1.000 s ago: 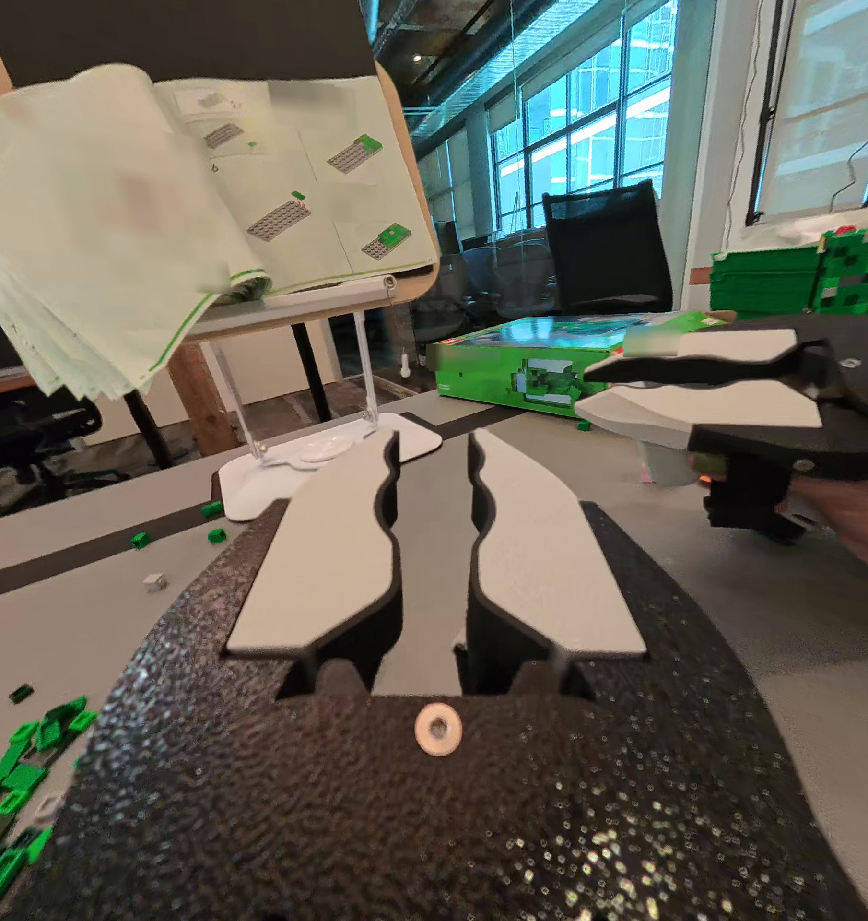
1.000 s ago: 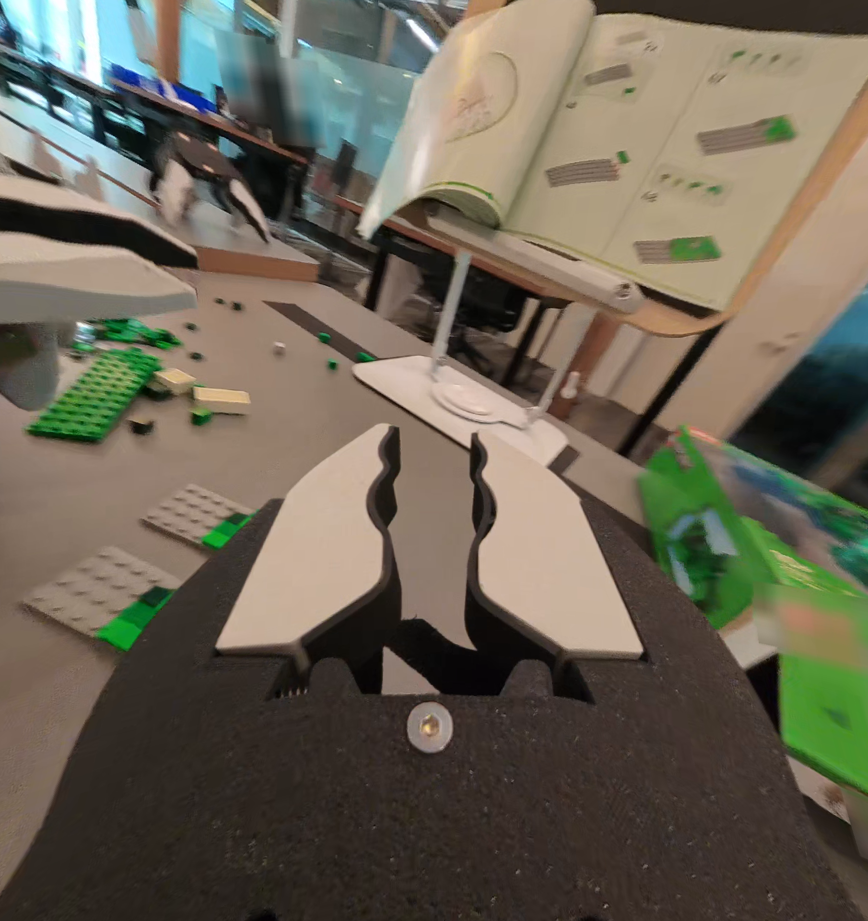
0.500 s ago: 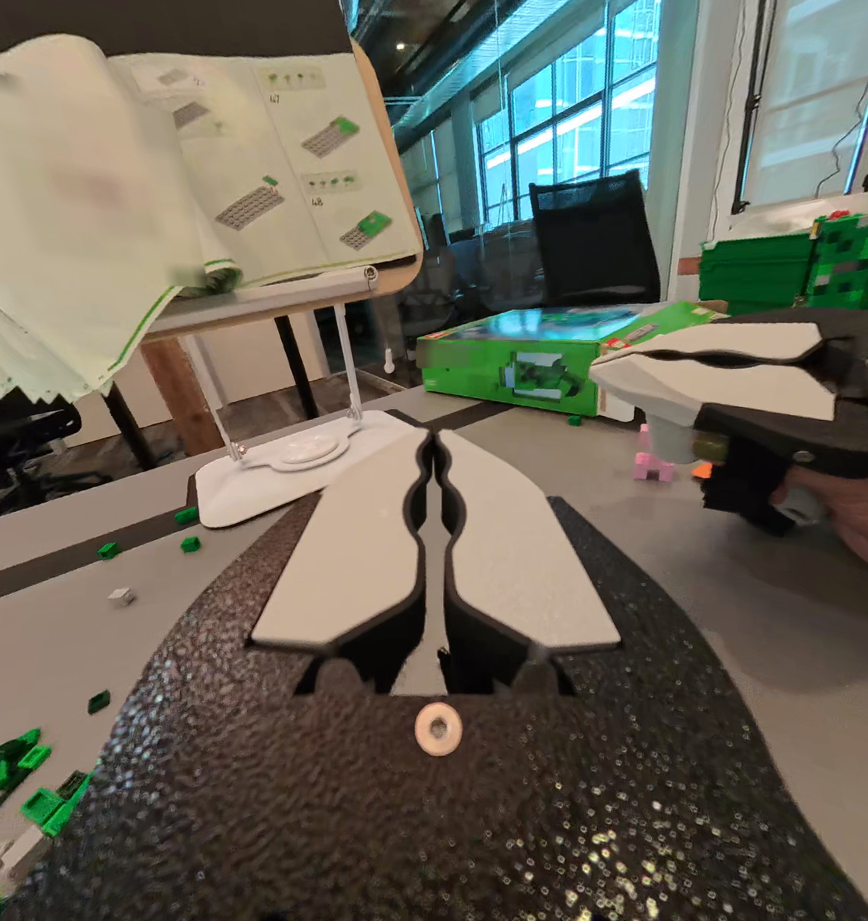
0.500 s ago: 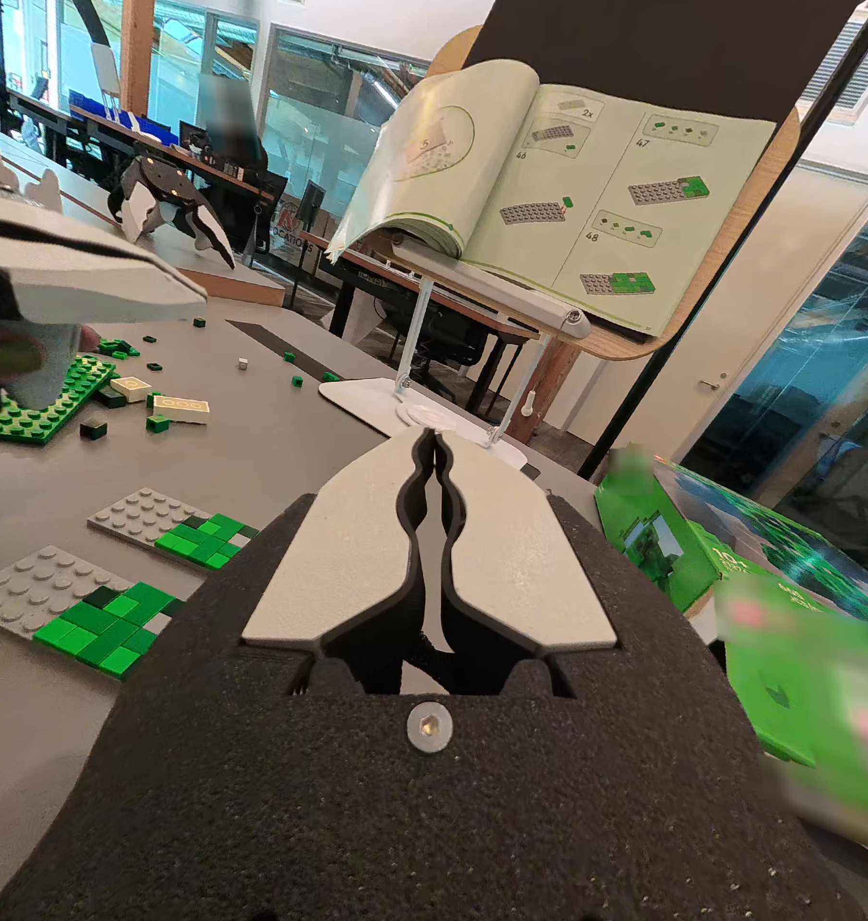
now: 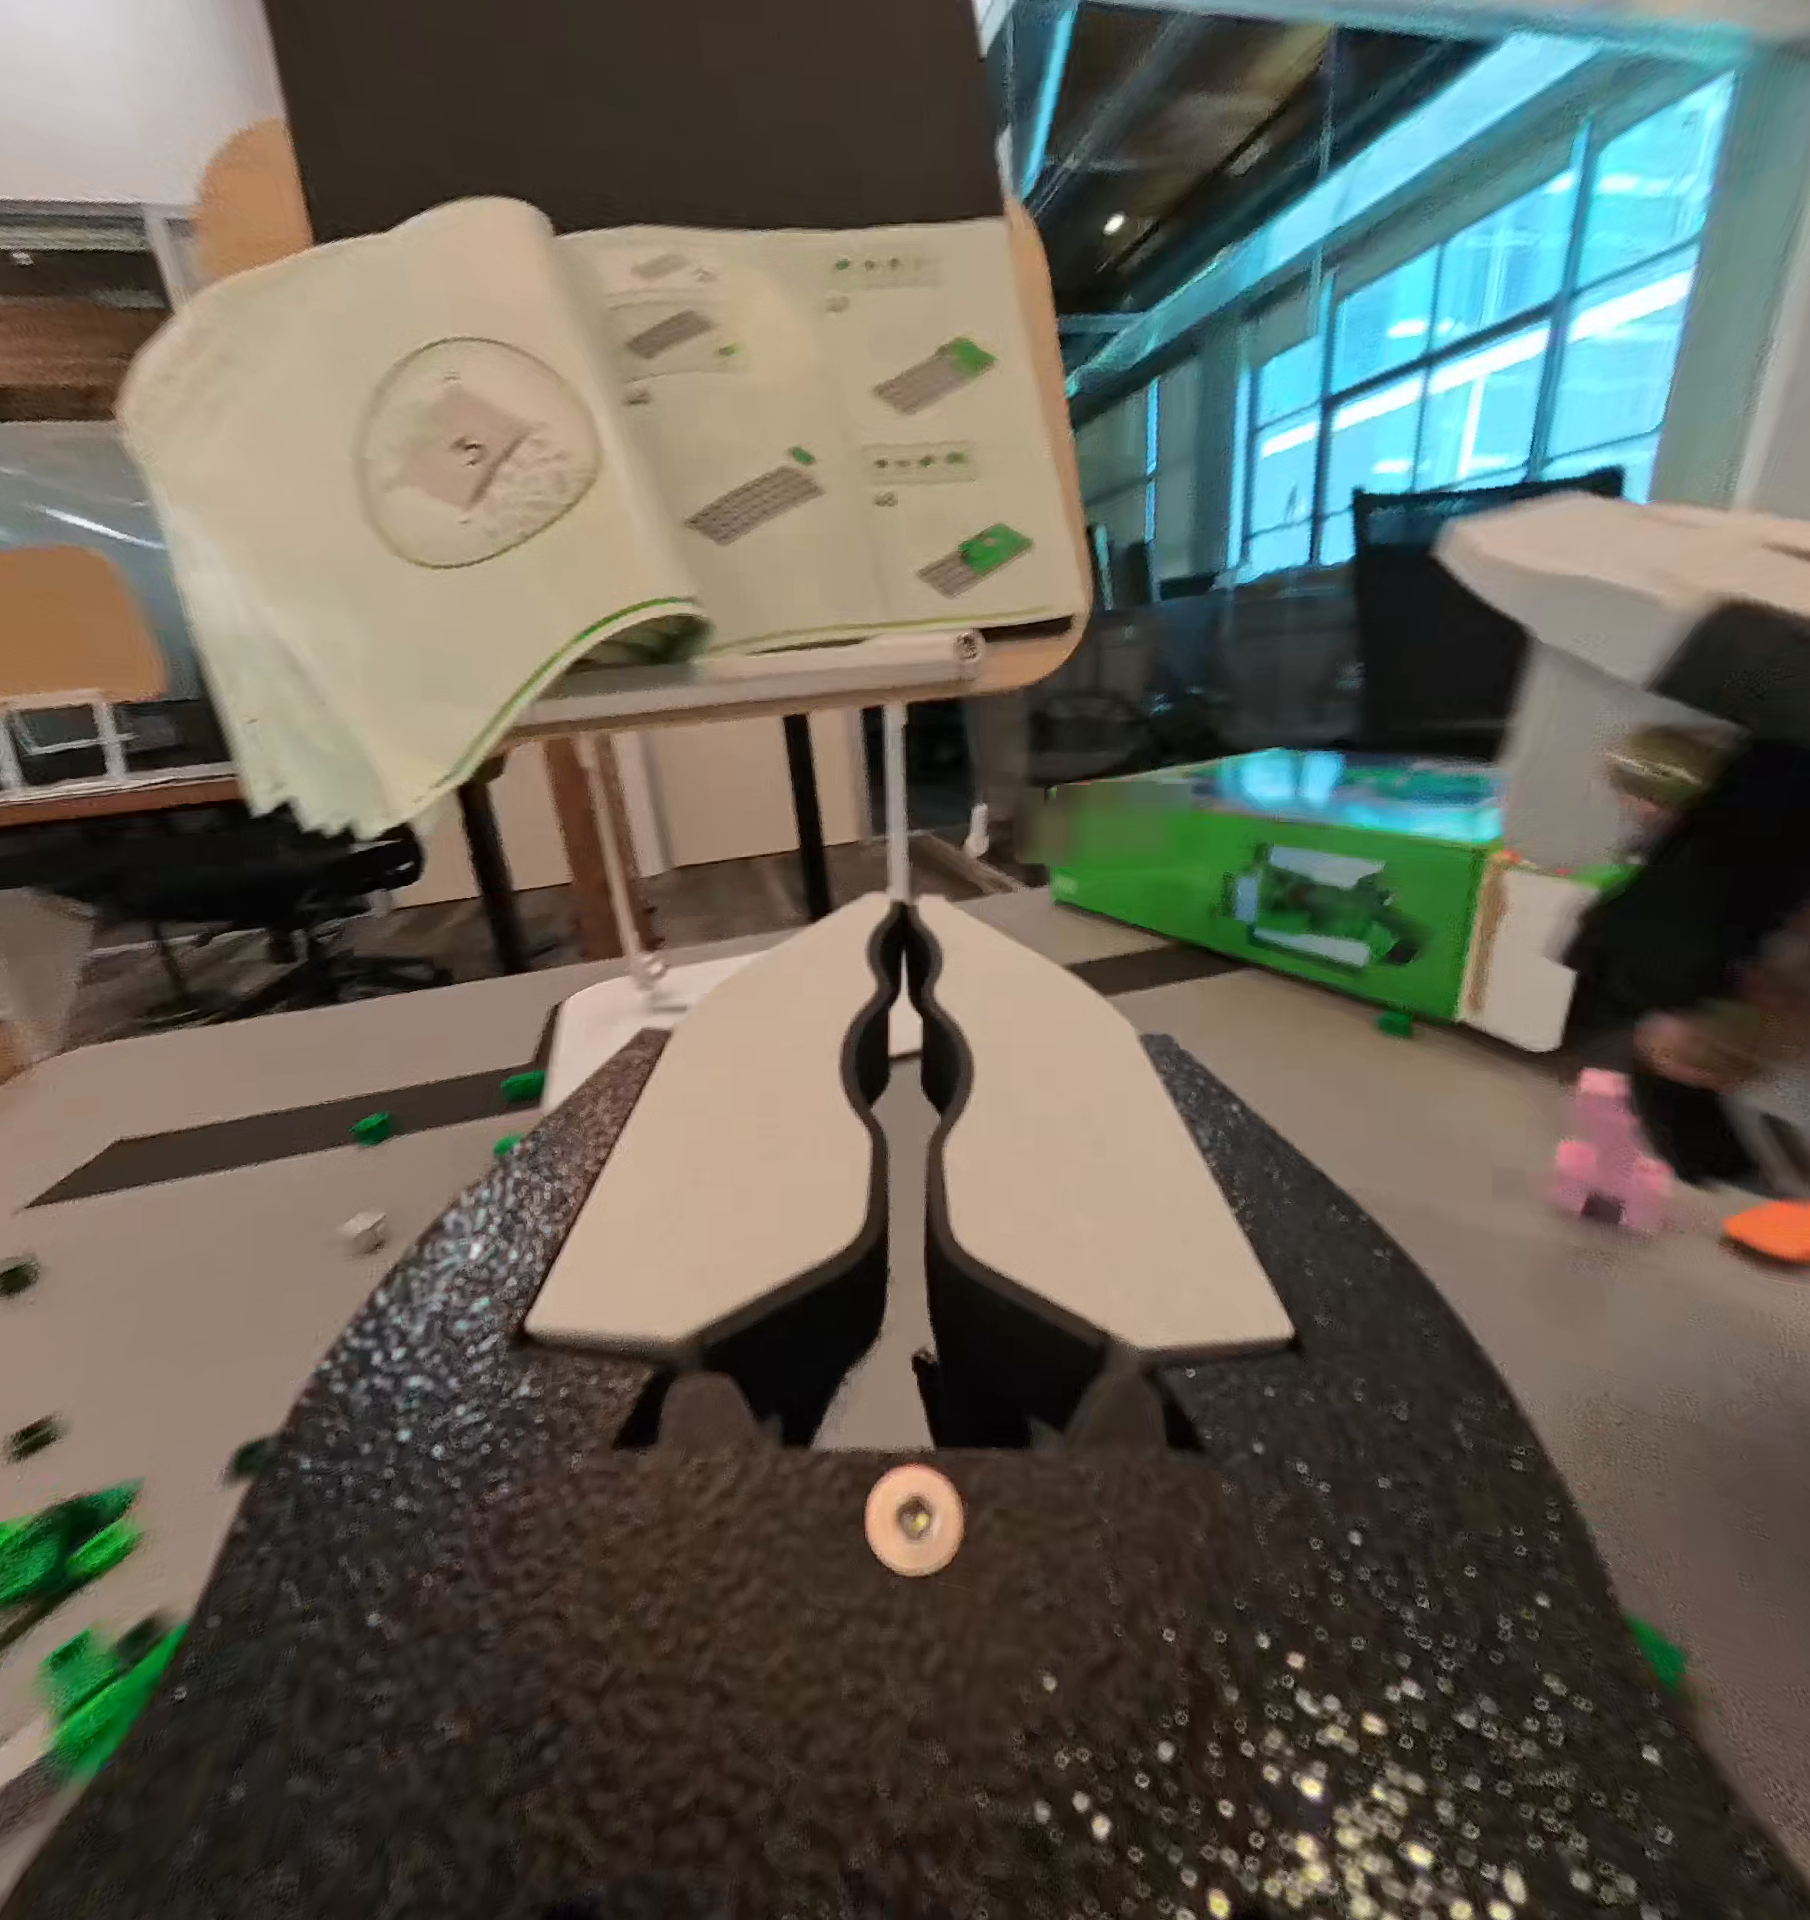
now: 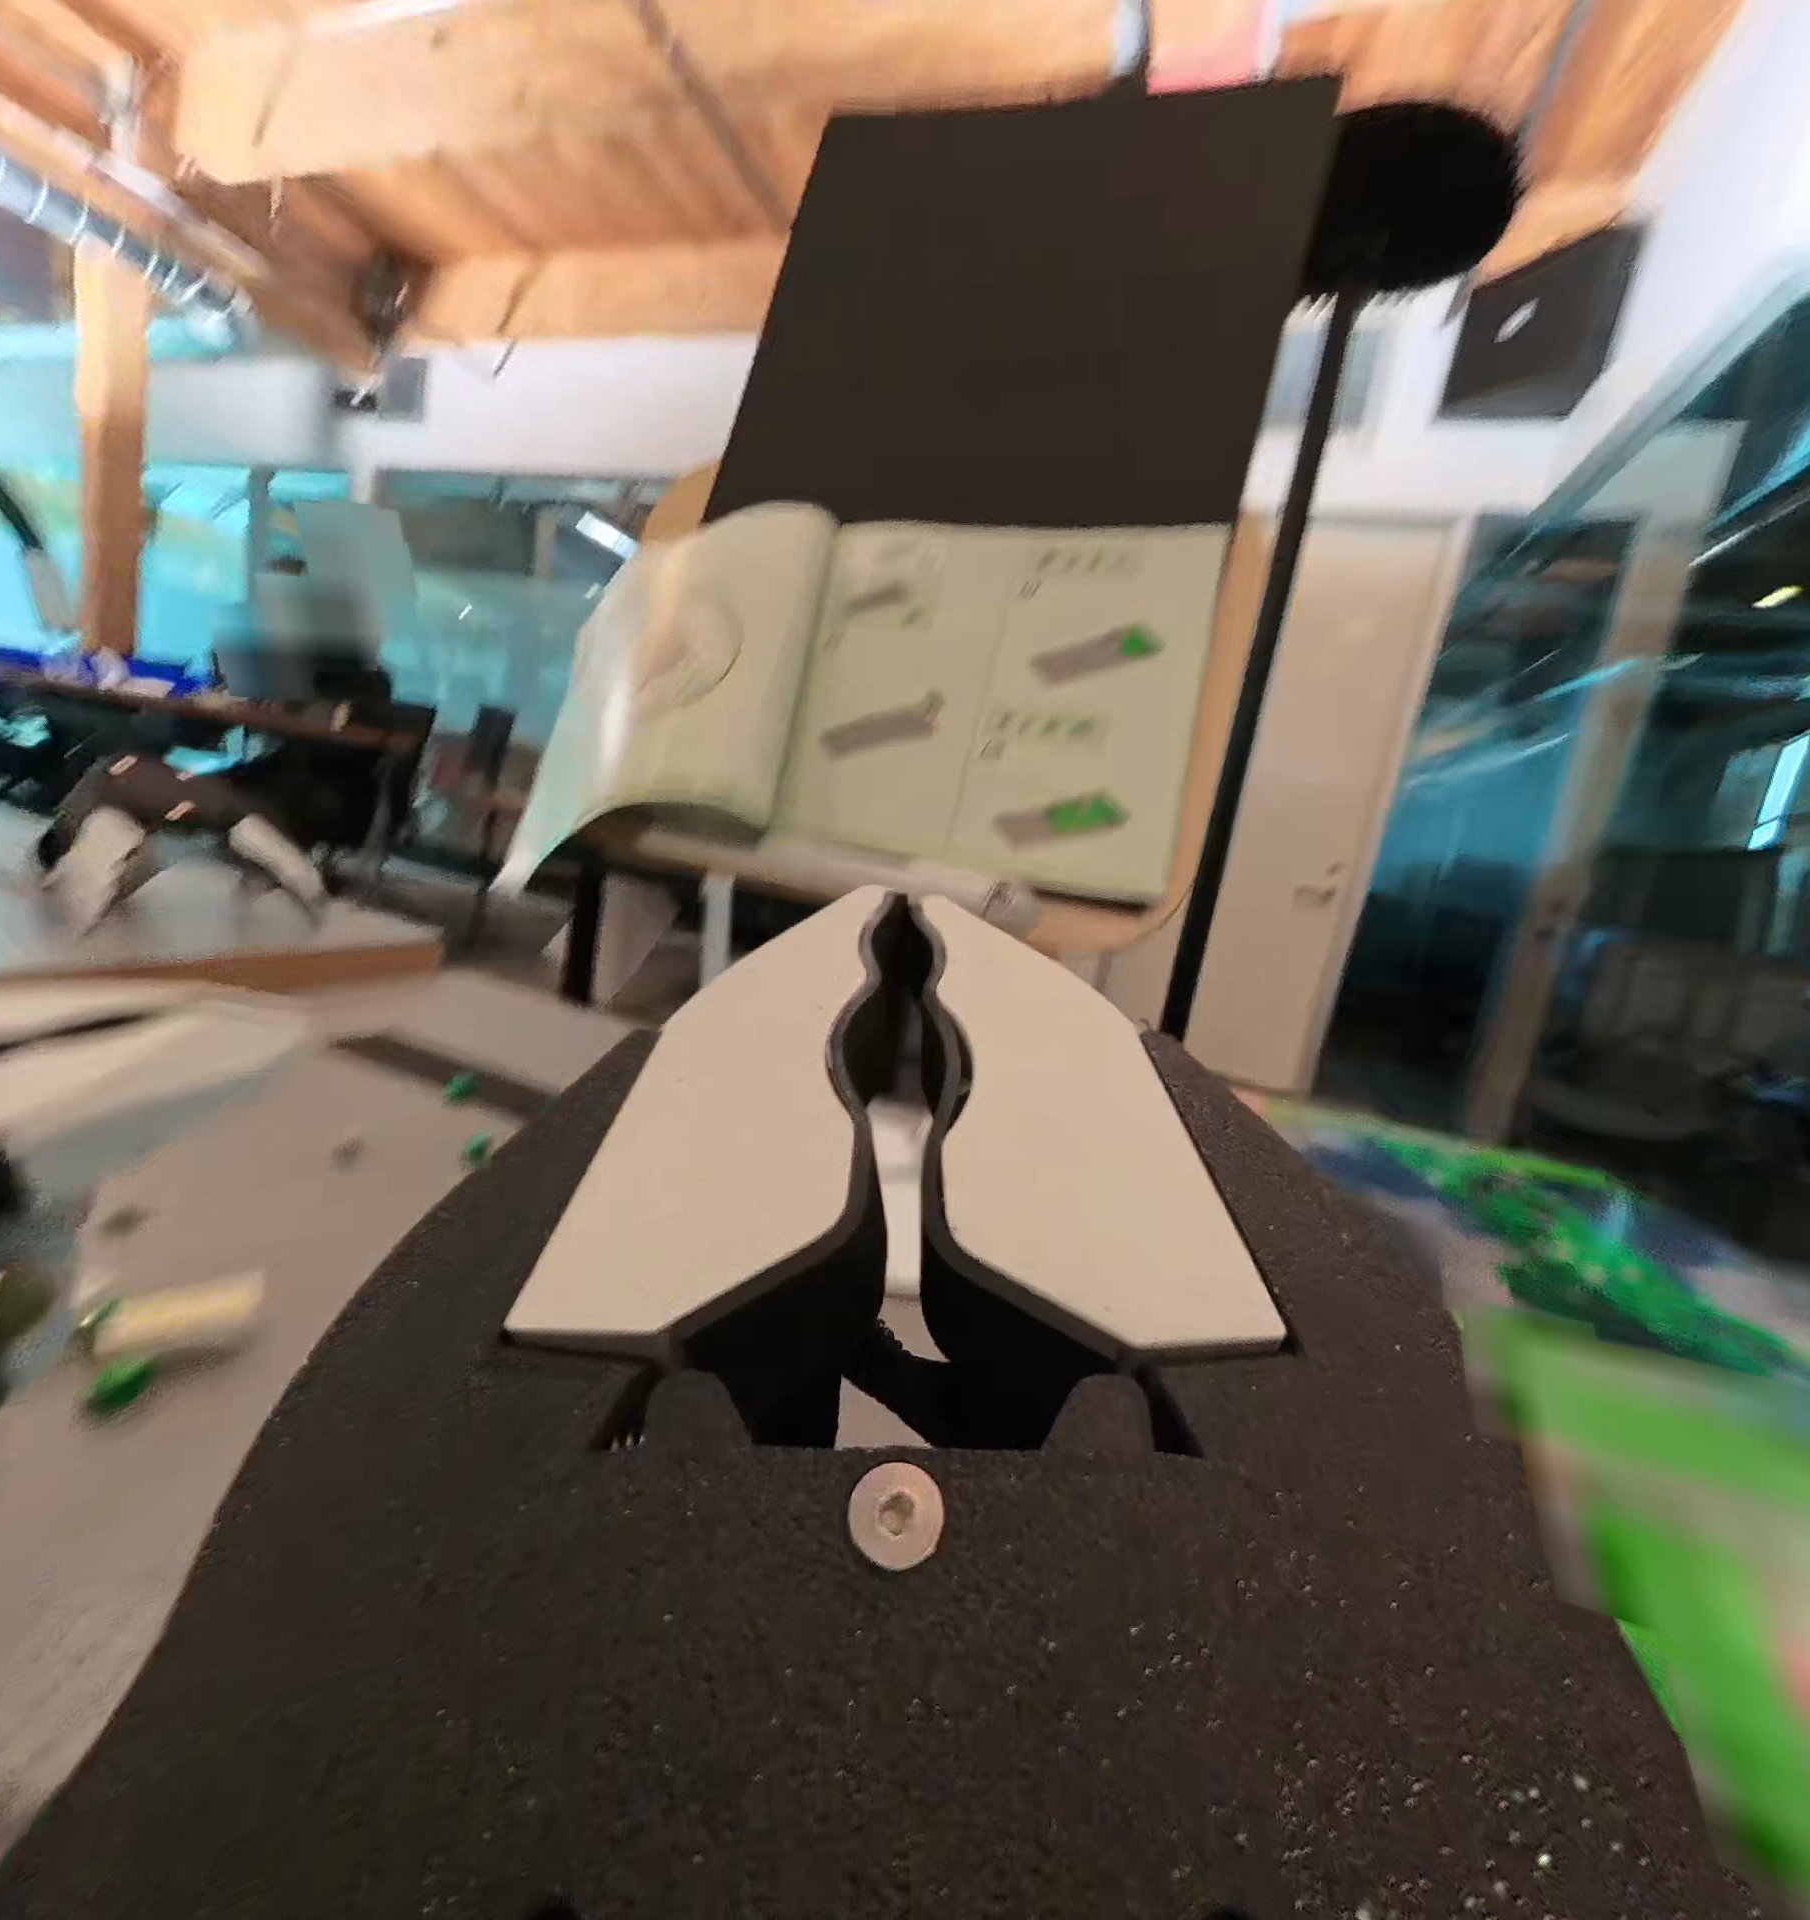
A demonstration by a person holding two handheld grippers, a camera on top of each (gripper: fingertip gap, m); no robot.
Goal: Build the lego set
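Since 1 second ago both tools have clenched: the left gripper (image 5: pixel 903 914) and right gripper (image 6: pixel 899 906) now have tips touching, grasping nothing. Ahead of both, the instruction booklet (image 5: pixel 610 488) lies open on its stand; loose green bricks (image 5: pixel 39 1558) lie scattered left of the left gripper.

Bare grey table (image 5: pixel 1400 1299) ahead lies open; booklet stand (image 5: pixel 610 1013) (centre) and green box (image 5: pixel 1296 894) block beyond
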